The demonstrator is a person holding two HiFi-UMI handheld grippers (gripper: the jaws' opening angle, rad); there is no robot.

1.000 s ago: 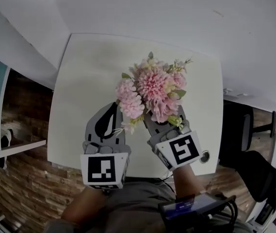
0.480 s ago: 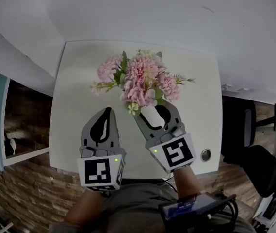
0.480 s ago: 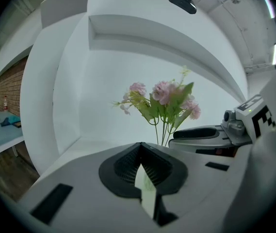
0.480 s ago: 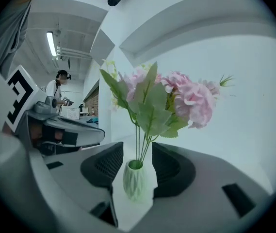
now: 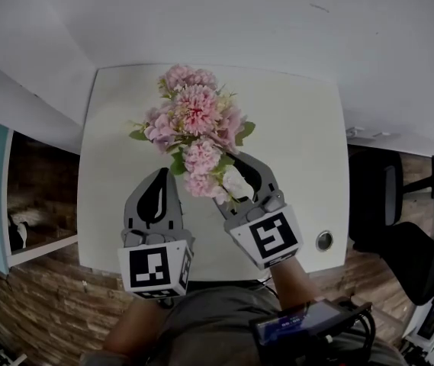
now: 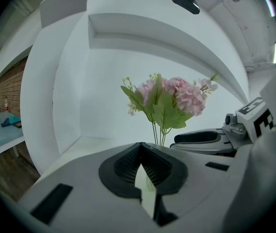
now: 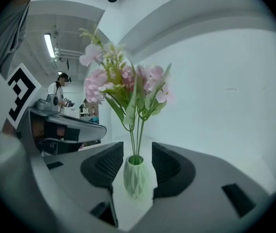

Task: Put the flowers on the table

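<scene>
Head view: white square worktop (image 5: pixel 300 143) fills the centre of the frame, with a white wall above it. The pink artificial flowers (image 5: pixel 194 128) sit upper centre, leaves and blooms spreading over the near half of the worktop. Their stems run down into a small pale green faceted vase (image 7: pixel 136 176), which stands upright on the worktop. Right gripper (image 5: pixel 239 175), lower centre-right: its jaws have just been opening and are now spread wide, with the vase between them. In the right gripper view the ribbed pads (image 7: pixel 109 163) stand just beside the vase wall on either side and do not squeeze it, so nothing is gripped. Left gripper (image 5: pixel 162 172), lower centre-left, is just beside the right one and clear of the flowers. In the left gripper view its jaws meet at the tips, closed on nothing. That view shows the bouquet ahead at centre and the right gripper low at the right edge. Marker cubes: left (image 5: pixel 155 268), right (image 5: pixel 268 237), both at the near worktop edge. A round fitting (image 5: pixel 323 241) is set in the worktop's lower right corner. A dark chair (image 5: pixel 388 227) is at the right edge of the frame.
</scene>
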